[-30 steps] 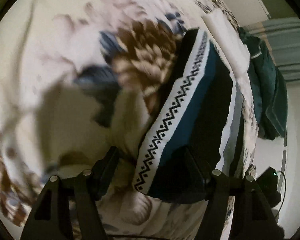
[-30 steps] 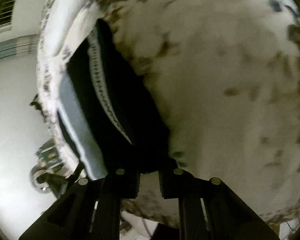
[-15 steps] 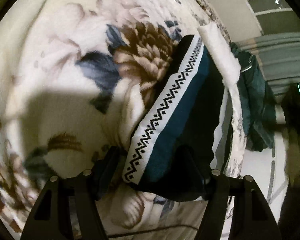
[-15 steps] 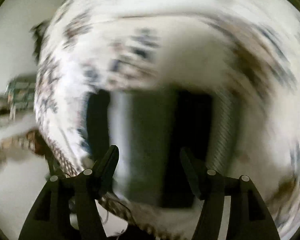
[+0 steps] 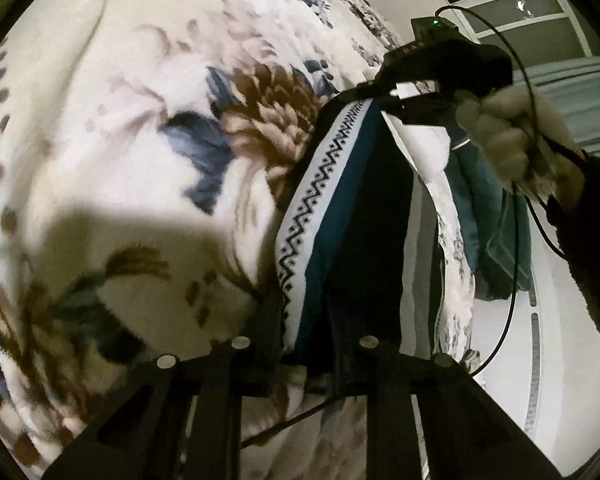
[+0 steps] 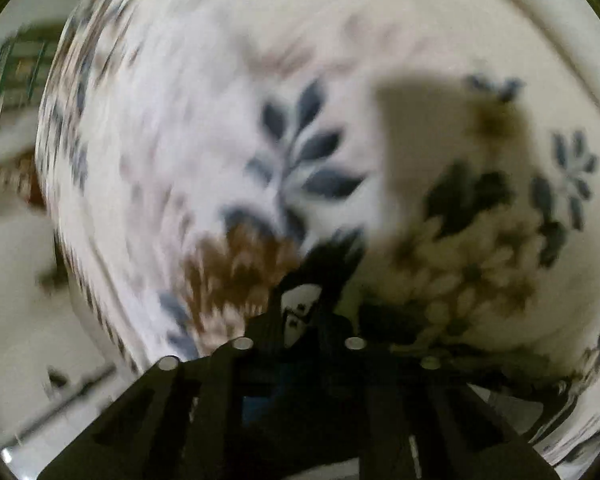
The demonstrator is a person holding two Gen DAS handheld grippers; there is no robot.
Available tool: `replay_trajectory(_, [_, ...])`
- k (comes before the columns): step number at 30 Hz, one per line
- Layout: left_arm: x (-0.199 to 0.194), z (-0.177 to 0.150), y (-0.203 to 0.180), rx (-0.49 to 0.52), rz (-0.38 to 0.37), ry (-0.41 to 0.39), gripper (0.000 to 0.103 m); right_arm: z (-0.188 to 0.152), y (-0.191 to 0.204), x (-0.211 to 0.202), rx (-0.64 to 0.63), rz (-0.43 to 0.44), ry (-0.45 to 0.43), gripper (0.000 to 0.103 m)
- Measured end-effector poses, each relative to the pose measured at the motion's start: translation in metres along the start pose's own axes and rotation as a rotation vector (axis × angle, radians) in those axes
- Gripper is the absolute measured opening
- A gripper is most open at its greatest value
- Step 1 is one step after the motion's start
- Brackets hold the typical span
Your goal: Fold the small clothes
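Clamping the near end of the dark garment [image 5: 352, 232], the left hand-held gripper [image 5: 304, 344] grips its patterned band; the right hand-held gripper [image 5: 384, 94] pinches the far end. Floral blanket [image 5: 120, 128] lies beneath; teal clothing [image 5: 500, 232] hangs right.

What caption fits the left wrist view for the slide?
Left gripper and right gripper pinch opposite ends of a dark zigzag-banded garment above a floral blanket.

Both wrist views sit close above floral blanket [image 5: 120, 152], facing along jaws; blanket shared
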State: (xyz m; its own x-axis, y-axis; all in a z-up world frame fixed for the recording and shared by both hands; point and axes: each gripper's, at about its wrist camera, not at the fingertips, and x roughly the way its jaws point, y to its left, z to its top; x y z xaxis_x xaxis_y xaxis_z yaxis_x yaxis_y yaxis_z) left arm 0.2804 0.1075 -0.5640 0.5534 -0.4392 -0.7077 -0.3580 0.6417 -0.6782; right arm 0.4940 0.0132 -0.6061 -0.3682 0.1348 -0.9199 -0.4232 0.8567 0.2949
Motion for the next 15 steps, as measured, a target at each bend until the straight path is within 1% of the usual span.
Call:
replay_trajectory(1, [0.001, 0.0, 0.001, 0.001, 0.004, 0.009, 0.016, 0.003, -0.004, -0.003, 0.032, 0.007, -0.023, 0.01])
replay_trajectory(3, [-0.001, -0.001, 0.002, 0.004, 0.011, 0.028, 0.016, 0.006, -0.011, 0.002, 0.077, 0.044, -0.01, 0.01])
replay_trajectory(6, [-0.006, -0.004, 0.006, 0.003, 0.017, 0.073, 0.017, 0.006, -0.003, 0.011, 0.045, 0.021, -0.016, 0.01])
replay_trajectory(8, [-0.012, -0.002, 0.009, -0.009, 0.02, 0.109, 0.018, 0.004, -0.004, 0.009, 0.064, 0.056, -0.031, 0.012])
replay_trajectory(9, [-0.016, 0.001, 0.011, -0.017, 0.035, 0.131, 0.018, 0.002, -0.009, 0.009, 0.077, 0.098, -0.027, 0.014])
replay_trajectory(10, [-0.02, 0.003, 0.013, -0.019, 0.049, 0.144, 0.019, -0.003, -0.016, 0.004, 0.088, 0.134, -0.027, 0.02])
replay_trajectory(11, [-0.026, 0.007, 0.013, -0.017, 0.067, 0.151, 0.021, -0.011, -0.026, -0.006, 0.102, 0.176, -0.031, 0.025])
replay_trajectory(12, [-0.031, 0.013, 0.014, -0.011, 0.083, 0.156, 0.023, -0.017, -0.032, -0.015, 0.101, 0.197, -0.047, 0.034])
replay_trajectory(13, [-0.035, 0.018, 0.013, -0.003, 0.08, 0.161, 0.023, -0.028, -0.041, -0.027, 0.089, 0.206, -0.074, 0.045])
replay_trajectory(14, [-0.039, 0.023, 0.012, 0.008, 0.076, 0.162, 0.03, -0.04, -0.05, -0.034, 0.091, 0.2, -0.092, 0.05])
replay_trajectory(15, [-0.042, 0.029, 0.011, 0.017, 0.081, 0.161, 0.054, -0.054, -0.066, -0.046, 0.115, 0.197, -0.118, 0.054])
